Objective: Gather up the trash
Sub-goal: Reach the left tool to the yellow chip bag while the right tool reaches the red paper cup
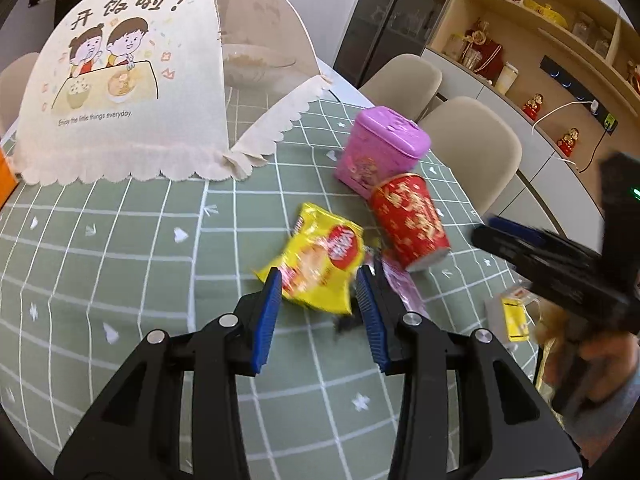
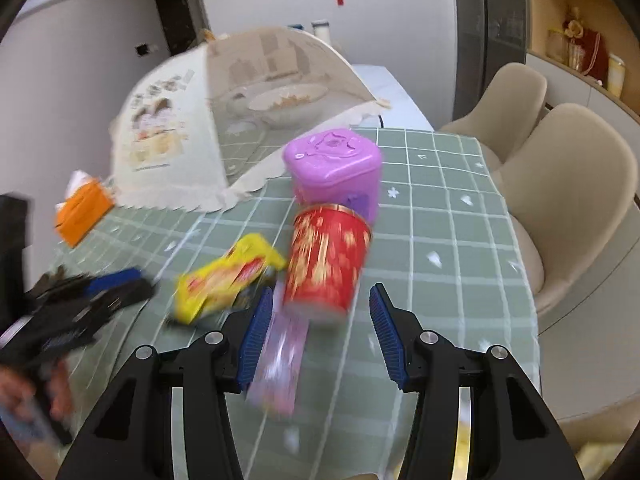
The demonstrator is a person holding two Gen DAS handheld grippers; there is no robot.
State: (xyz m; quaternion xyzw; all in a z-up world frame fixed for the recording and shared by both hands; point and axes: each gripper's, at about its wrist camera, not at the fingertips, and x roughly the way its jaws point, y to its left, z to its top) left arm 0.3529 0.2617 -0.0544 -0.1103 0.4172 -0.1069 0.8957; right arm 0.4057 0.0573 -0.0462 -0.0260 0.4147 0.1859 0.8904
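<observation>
A yellow snack wrapper (image 1: pixel 320 264) lies on the green checked tablecloth, and my left gripper (image 1: pixel 318 280) is open with its blue pads on either side of the wrapper's near edge. A red paper cup (image 1: pixel 408 220) lies tipped beside a pink plastic box (image 1: pixel 380 148). A pale purple wrapper (image 1: pixel 400 280) lies next to the cup. In the right wrist view my right gripper (image 2: pixel 320 304) is open just in front of the red cup (image 2: pixel 328 256), with the purple wrapper (image 2: pixel 280 356) between its fingers and the yellow wrapper (image 2: pixel 228 276) to the left.
A cream mesh food cover (image 1: pixel 132 84) over a plate stands at the back. An orange tissue box (image 2: pixel 82 208) sits at the left. Beige chairs (image 2: pixel 568 200) line the table's right edge. A small yellow-and-clear packet (image 1: pixel 512 316) lies near the right gripper.
</observation>
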